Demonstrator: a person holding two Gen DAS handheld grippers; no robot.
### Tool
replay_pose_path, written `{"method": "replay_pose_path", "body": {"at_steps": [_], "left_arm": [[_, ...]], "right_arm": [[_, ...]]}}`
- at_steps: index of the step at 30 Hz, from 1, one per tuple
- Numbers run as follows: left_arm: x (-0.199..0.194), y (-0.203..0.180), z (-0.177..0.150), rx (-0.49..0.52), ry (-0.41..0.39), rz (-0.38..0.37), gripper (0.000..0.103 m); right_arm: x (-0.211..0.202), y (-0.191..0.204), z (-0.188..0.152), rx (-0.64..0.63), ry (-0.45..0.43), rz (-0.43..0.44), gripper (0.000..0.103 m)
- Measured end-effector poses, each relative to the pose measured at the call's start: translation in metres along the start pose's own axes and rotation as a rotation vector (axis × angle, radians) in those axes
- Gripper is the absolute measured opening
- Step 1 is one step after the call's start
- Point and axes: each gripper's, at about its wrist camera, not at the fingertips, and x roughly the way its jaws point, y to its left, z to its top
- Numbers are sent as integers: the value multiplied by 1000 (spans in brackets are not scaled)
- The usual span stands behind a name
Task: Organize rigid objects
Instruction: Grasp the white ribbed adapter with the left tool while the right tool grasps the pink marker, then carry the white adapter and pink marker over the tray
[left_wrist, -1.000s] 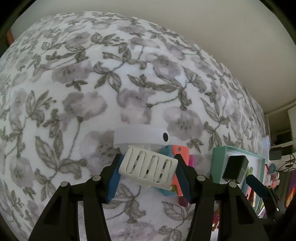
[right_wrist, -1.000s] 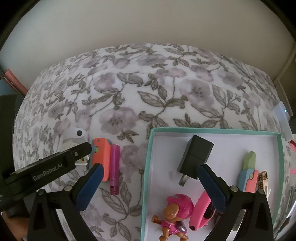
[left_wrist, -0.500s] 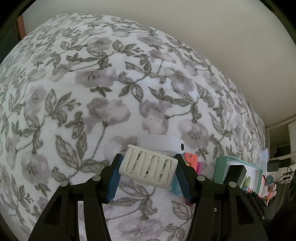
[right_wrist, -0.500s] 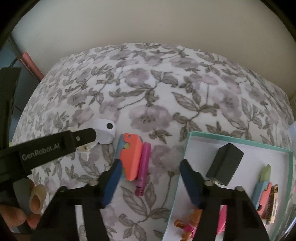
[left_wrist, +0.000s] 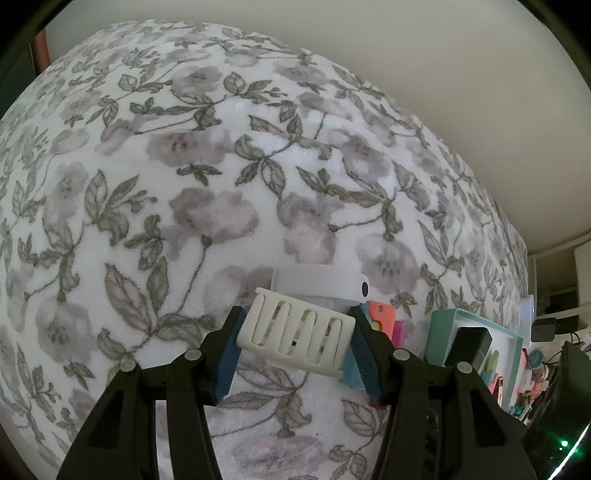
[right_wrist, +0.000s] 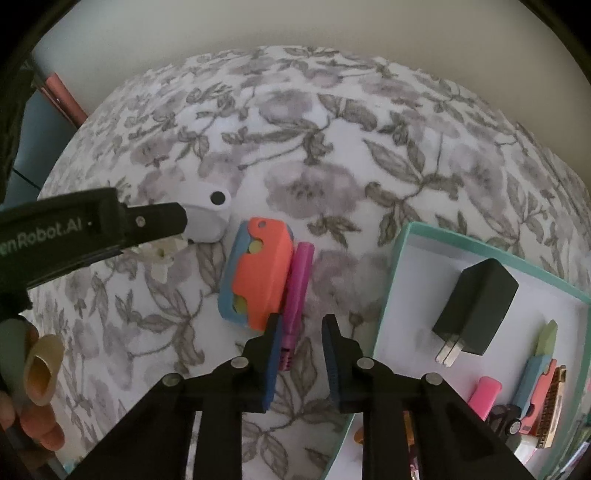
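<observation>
My left gripper (left_wrist: 297, 347) is shut on a white slotted clip (left_wrist: 295, 332) and holds it just above the floral blanket. Behind the clip lie a white round device (left_wrist: 321, 282) and an orange-and-blue toy (left_wrist: 382, 314). In the right wrist view, my right gripper (right_wrist: 301, 354) hovers over the lower end of a magenta tube (right_wrist: 299, 291), which lies beside the orange-and-blue toy (right_wrist: 262, 269). Its jaws are closing. The tube's tip sits between them near the left pad, with a gap on the right side. The left gripper's body (right_wrist: 92, 229) reaches in from the left.
A teal box (right_wrist: 402, 266) at the right holds a black charger (right_wrist: 476, 310) and several small toys. The same teal box (left_wrist: 439, 325) shows at the left view's right edge. A person's hand (right_wrist: 33, 373) is at the lower left. A wall runs behind the blanket.
My right gripper moved left from over the teal box to over the magenta tube, and its jaws narrowed from wide open. The left gripper kept its grip on the white clip.
</observation>
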Motion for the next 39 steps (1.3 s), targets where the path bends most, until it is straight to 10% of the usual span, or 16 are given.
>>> {"method": "replay_pose_path", "body": {"at_steps": [21, 39], "left_arm": [[14, -3, -3, 4, 38, 9, 57], [-51, -54, -7, 102, -133, -35, 57]], "right_arm": [[18, 6, 1, 12, -9, -15, 14], [-45, -26, 0, 96, -118, 5, 12]]}}
